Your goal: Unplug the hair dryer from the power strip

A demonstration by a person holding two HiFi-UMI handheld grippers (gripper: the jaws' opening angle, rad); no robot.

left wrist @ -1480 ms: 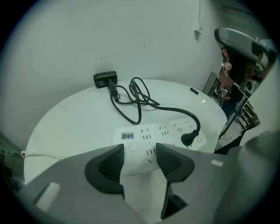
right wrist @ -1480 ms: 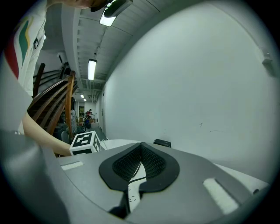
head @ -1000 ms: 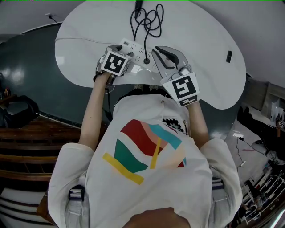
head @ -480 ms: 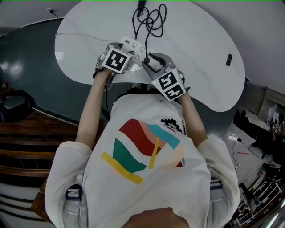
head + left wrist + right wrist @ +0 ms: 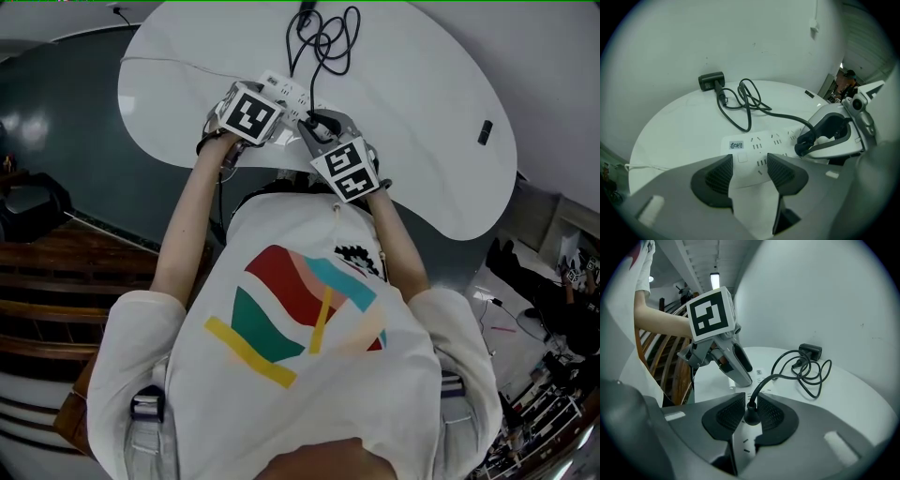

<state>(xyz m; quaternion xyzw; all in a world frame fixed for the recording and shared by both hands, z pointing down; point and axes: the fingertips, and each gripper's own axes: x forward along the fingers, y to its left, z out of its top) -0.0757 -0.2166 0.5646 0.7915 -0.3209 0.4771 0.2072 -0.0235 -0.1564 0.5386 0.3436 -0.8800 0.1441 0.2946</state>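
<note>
A white power strip (image 5: 284,92) lies on the white table (image 5: 422,112). My left gripper (image 5: 750,173) is shut on the strip's near end (image 5: 761,140), with a pad against each side. The black plug (image 5: 751,417) stands in the strip between the pads of my right gripper (image 5: 750,412). Its jaws have just been closing and now press on the plug. From the plug the black cord (image 5: 806,369) runs in loops to the hair dryer (image 5: 711,80) at the table's far edge. In the head view both grippers meet over the strip, the right gripper (image 5: 317,127) just right of the left one.
A small black object (image 5: 484,132) lies far right on the table. The strip's thin white cable (image 5: 169,64) trails off to the left edge. The curved table edge is close to the person's body. Wooden stairs (image 5: 56,281) are at the left.
My right gripper has come down and leftward onto the strip, and the plug now sits between its pads. The left gripper has stayed on the strip.
</note>
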